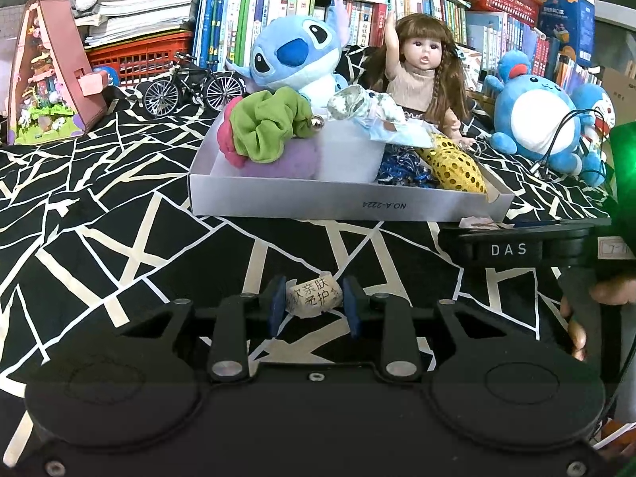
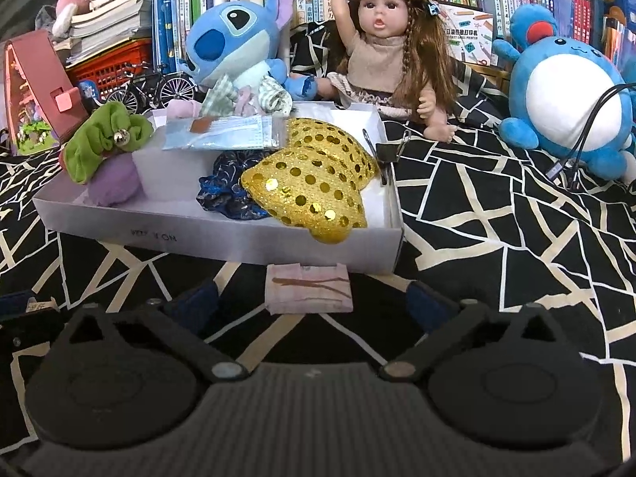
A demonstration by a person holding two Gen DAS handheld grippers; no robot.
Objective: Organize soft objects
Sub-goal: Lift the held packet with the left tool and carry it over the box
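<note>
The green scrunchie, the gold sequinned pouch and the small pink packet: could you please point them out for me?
green scrunchie (image 2: 101, 141), right wrist view, on its gathered fabric.
gold sequinned pouch (image 2: 310, 183), right wrist view, on its sequinned front.
small pink packet (image 2: 309, 288), right wrist view, on its top face.

Behind the tray you see a doll (image 2: 391, 35) sitting upright with one arm raised, books (image 1: 254, 12) shelved at its back. To its left stands a toy bicycle (image 1: 192, 85), then a pink model house (image 1: 47, 79). A red crate (image 1: 139, 57) sits under stacked papers.
</note>
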